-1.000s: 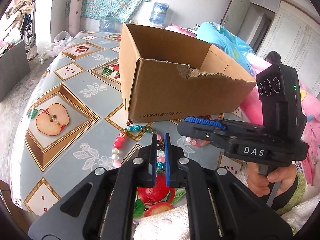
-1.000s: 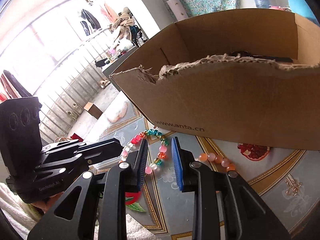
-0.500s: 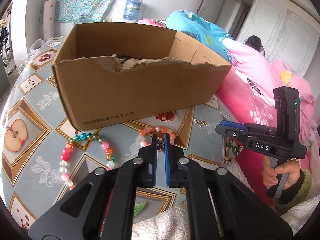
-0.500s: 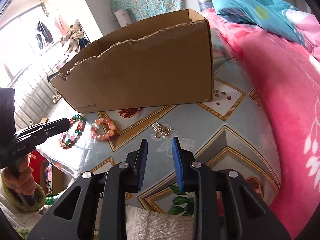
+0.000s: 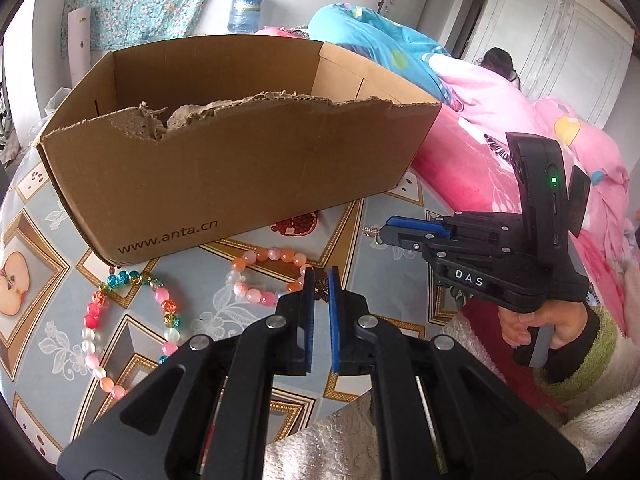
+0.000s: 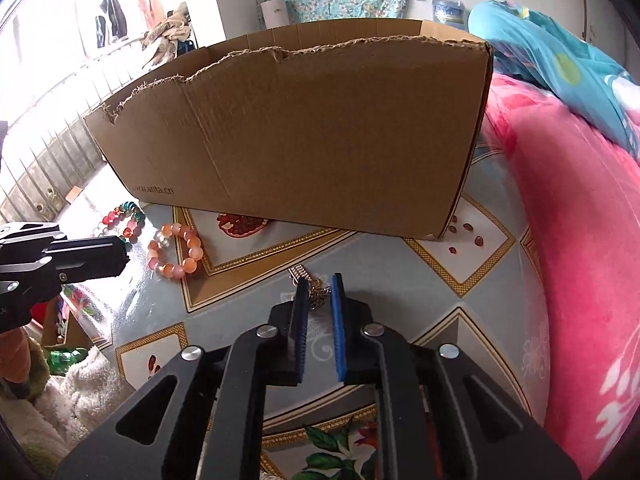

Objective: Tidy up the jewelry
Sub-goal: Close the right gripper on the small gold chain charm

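Note:
A torn cardboard box (image 5: 240, 168) stands on the table (image 5: 380, 268); it also shows in the right wrist view (image 6: 320, 140). In front of it lie an orange bead bracelet (image 5: 256, 258) and a longer multicoloured bead string (image 5: 96, 320). My left gripper (image 5: 320, 280) is slightly open and empty, just right of the orange bracelet. My right gripper (image 6: 320, 286) is slightly open and empty, right over a small metal chain piece (image 6: 316, 290). The orange bracelet (image 6: 172, 248) lies to its left, and the bead string (image 6: 120, 220) beyond that.
A pink quilt (image 6: 580, 240) with a teal blanket (image 5: 380, 48) borders the table on the right. A water bottle (image 5: 244, 10) stands behind the box. The table edge is close in front, with a white fleecy sleeve (image 5: 320, 448) below it.
Both grippers have swung right along the box front. The left went from the bead string to beside the orange bracelet. The right has come down to the metal chain piece.

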{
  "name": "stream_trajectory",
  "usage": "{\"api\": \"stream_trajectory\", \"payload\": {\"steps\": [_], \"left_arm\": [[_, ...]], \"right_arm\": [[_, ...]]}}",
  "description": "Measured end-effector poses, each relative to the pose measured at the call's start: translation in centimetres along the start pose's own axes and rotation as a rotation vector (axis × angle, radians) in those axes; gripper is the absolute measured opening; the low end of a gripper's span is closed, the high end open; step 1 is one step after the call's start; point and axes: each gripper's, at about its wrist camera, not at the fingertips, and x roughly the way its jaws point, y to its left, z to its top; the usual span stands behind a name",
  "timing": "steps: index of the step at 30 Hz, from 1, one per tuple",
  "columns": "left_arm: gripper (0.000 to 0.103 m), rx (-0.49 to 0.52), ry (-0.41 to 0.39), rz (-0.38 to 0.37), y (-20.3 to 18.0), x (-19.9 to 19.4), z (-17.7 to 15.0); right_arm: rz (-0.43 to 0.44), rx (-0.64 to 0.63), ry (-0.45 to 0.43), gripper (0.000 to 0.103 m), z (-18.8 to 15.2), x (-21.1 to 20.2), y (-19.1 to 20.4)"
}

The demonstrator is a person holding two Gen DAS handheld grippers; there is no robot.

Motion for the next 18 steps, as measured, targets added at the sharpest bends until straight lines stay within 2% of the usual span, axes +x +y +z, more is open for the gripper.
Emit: {"api": "stream_trajectory", "payload": {"steps": [7, 12, 18], "left_arm": [[0.006, 0.003, 0.004, -0.007, -0.1, 0.3, 0.1], [0.006, -0.001, 0.003, -0.007, -0.1, 0.3, 0.1], [0.006, -0.005, -0.003, -0.007, 0.0, 0.1, 0.0]], "right_arm": [[0.061, 0.083, -0.002, 0.002, -1.4, -1.0, -1.1], [0.126, 0.168, -0.039, 0.002, -1.7, -2.6, -2.0], [0.128, 0.191, -0.083, 0.002, -1.4, -4.2, -2.5]]}}
